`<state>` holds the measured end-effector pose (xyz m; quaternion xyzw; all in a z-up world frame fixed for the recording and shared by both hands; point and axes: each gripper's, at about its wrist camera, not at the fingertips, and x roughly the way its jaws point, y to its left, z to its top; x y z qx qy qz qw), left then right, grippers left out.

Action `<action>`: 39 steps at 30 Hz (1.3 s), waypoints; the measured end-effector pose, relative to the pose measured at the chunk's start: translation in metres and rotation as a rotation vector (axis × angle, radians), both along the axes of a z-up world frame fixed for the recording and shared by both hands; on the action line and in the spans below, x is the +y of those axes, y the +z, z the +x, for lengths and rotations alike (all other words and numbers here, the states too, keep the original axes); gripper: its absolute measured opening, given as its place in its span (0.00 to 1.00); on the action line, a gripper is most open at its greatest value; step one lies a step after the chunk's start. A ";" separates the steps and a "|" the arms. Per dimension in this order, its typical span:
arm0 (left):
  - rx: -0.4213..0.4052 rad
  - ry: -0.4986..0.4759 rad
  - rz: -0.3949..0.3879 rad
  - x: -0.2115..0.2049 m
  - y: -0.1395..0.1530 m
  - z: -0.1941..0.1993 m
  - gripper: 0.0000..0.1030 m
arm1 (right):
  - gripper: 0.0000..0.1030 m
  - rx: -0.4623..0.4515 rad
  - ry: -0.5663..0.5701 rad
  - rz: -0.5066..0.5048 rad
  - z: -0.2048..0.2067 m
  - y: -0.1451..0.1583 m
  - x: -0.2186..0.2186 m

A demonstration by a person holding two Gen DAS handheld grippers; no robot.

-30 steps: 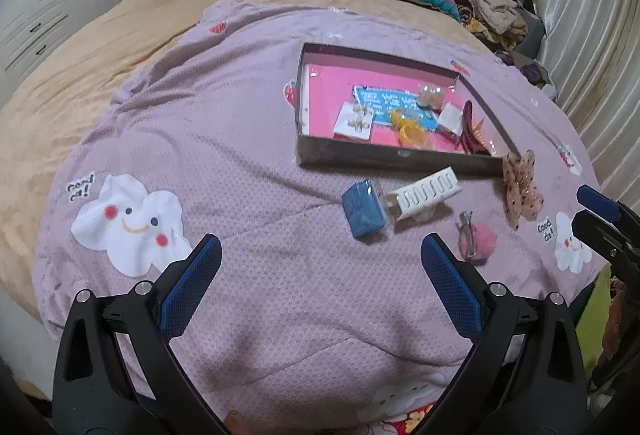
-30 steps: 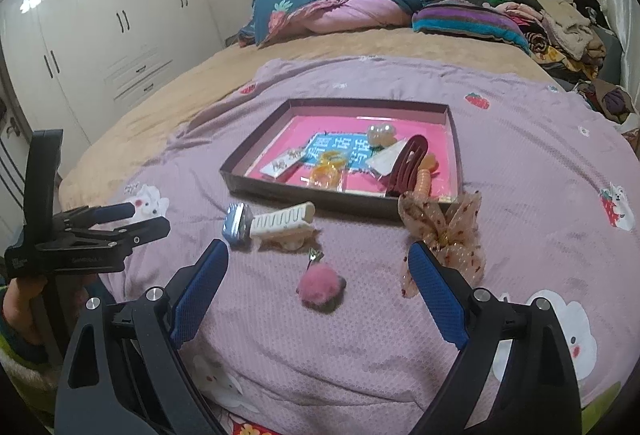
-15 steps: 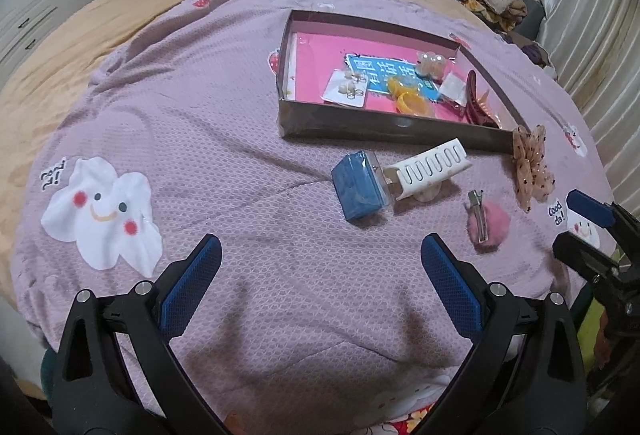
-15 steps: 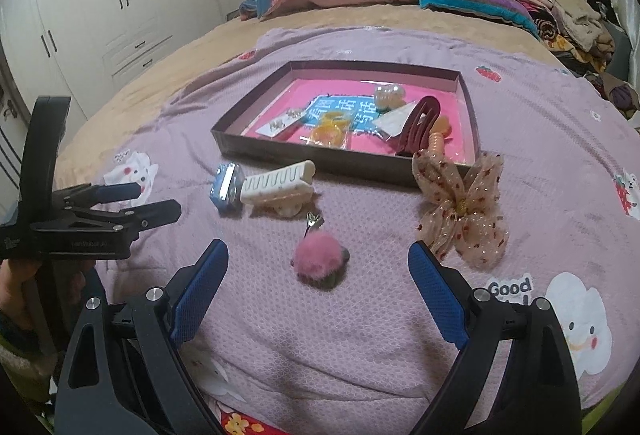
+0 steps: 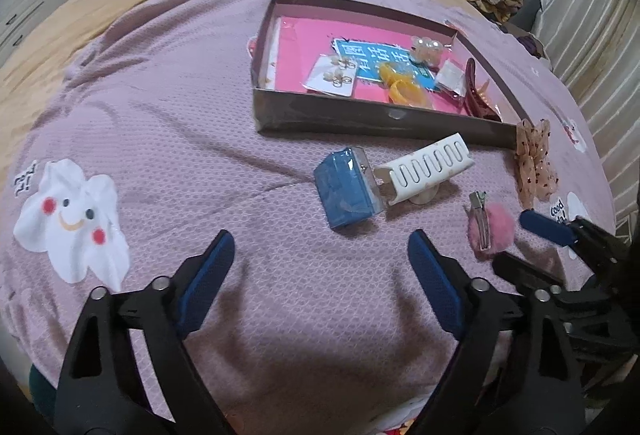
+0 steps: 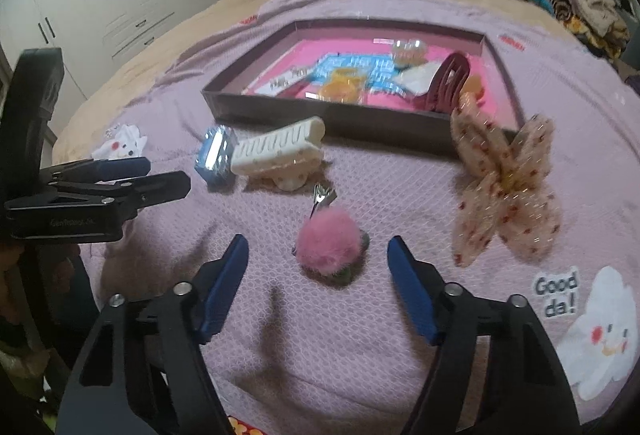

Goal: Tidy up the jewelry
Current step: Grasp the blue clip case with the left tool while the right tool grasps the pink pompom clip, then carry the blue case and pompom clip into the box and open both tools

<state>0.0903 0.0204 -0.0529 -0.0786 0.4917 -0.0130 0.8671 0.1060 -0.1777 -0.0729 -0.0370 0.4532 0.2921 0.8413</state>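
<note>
Left wrist view, left to right: cloud print (image 5: 72,219) on the purple blanket (image 5: 160,115). Left tongs (image 5: 320,259) spread, nothing between the pads, over bare blanket; jaws have just been narrowing. Beyond them the blue box (image 5: 346,191), touching the white clip (image 5: 428,167); something pale under the clip, mostly hidden. Tray (image 5: 360,119) farther back with earring card (image 5: 334,77), blue card (image 5: 380,61), yellow rings (image 5: 404,89), pearl piece (image 5: 426,49) and dark red clip (image 5: 474,95), its lower part cut off by the tray's near wall. Pink pompom clip (image 5: 494,227) right of the left tongs, metal clip on top. Bow (image 5: 534,159) at the tray's right corner. Right tongs (image 5: 536,235) enter from the right edge just beside the pompom, body cut off.

Right wrist view: left tongs (image 6: 136,175) at the left edge, handle cut off, hand in shadow, hard to make out. Blue box (image 6: 214,155) and white clip (image 6: 280,147) near the tray (image 6: 340,115); tray contents blurred. Right tongs (image 6: 318,263) spread, jaws just narrowing, pompom clip (image 6: 330,245) just ahead of the gap between the pads, not pinched. Bow (image 6: 506,175) to the right, one wing overlapping the tray's corner. "Good da!" print (image 6: 556,295) at far right.
</note>
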 end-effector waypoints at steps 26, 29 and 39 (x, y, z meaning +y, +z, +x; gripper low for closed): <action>0.054 0.032 -0.147 0.002 -0.027 0.054 0.45 | 0.28 0.033 -0.026 0.038 0.018 -0.009 -0.009; 0.050 0.041 -0.165 0.006 -0.028 0.059 0.32 | 0.28 0.028 -0.031 0.039 0.019 -0.007 -0.012; 0.012 0.029 -0.127 0.008 -0.005 0.046 0.31 | 0.28 -0.011 -0.018 0.058 0.017 0.015 -0.012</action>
